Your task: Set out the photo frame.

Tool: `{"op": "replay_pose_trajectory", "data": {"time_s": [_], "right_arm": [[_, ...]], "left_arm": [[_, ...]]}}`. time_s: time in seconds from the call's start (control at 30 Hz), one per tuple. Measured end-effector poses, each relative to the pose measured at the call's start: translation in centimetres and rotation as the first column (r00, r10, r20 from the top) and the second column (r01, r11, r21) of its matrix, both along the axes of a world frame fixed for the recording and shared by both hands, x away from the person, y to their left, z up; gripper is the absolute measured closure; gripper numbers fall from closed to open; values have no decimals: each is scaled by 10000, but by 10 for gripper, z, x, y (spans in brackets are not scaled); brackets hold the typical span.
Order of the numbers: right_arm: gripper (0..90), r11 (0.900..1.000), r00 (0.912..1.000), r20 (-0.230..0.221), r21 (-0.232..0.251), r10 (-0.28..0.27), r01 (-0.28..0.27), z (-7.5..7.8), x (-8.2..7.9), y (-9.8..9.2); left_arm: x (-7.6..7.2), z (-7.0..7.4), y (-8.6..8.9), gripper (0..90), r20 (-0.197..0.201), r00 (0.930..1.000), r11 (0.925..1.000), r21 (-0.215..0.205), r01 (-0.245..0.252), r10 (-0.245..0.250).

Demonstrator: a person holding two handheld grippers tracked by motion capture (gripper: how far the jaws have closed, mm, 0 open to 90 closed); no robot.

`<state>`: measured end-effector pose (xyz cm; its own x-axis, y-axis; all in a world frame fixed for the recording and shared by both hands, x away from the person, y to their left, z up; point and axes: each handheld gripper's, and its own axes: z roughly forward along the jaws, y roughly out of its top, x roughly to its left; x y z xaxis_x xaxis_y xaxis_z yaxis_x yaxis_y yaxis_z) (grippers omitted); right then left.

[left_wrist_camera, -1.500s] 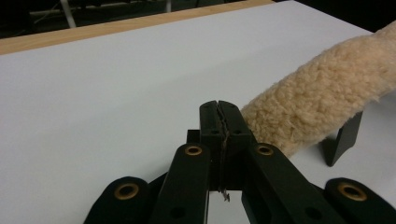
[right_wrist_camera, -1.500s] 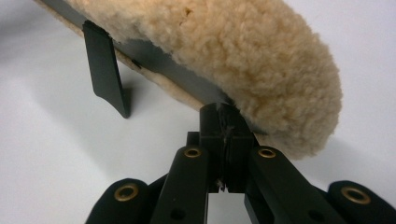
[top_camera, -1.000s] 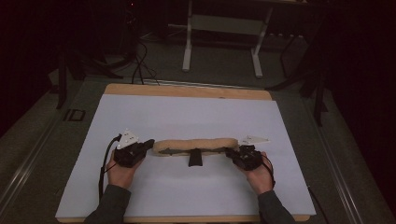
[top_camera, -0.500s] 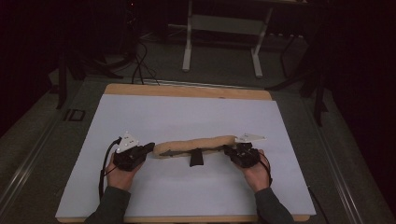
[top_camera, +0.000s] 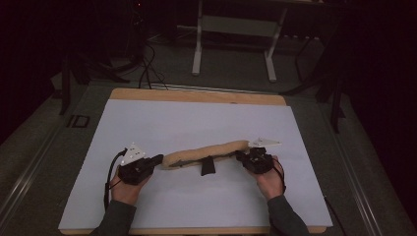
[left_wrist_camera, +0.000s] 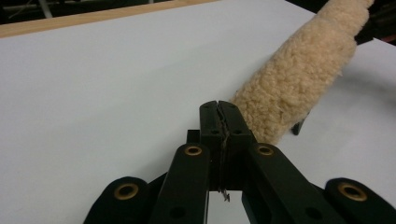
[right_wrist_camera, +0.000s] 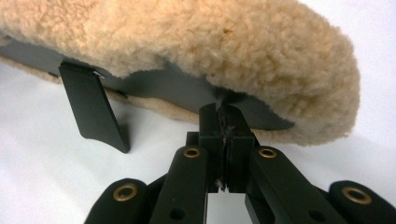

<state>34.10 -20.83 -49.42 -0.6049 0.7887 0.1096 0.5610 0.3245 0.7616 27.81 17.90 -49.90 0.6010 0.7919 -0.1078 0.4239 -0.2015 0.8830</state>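
**Pad stretched between both grippers, keep it level**

Dark room, white sheet [top_camera: 196, 123] on a wood-edged table. Fleece pad [top_camera: 206, 152] spans above the sheet between the hands, right end higher, black strap [top_camera: 207, 167] hanging mid-length. Right gripper [right_wrist_camera: 219, 112] is clamped on the pad's grey edge lining. Left gripper [left_wrist_camera: 219, 109] has its jaws fully together at the pad's other end; something thin seems pinched there, but I can't tell what. My read: keep tension even, don't twist, lower both ends together so the strap lands flat
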Motion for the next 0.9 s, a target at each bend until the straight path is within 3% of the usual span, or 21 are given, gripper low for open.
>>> {"op": "replay_pose_trajectory", "data": {"time_s": [0.13, 0.63, 0.9], "right_arm": [[883, 9999, 10000, -39, 119, -75, 76, 0, 4, 0], [883, 9997, 9993, -276, -4, -252, 252, 1, 16, 6], [882, 9997, 9988, -421, -38, -231, 230, 2, 22, 9]], "left_arm": [[-3, -1, 0, 900, -84, 9999, 9998, -192, 114, -116], [-11, -1, -4, 899, -32, 9994, 9993, -135, 346, -347], [-2, -2, -1, 884, 119, 9995, 9996, -76, 284, -283]]}}
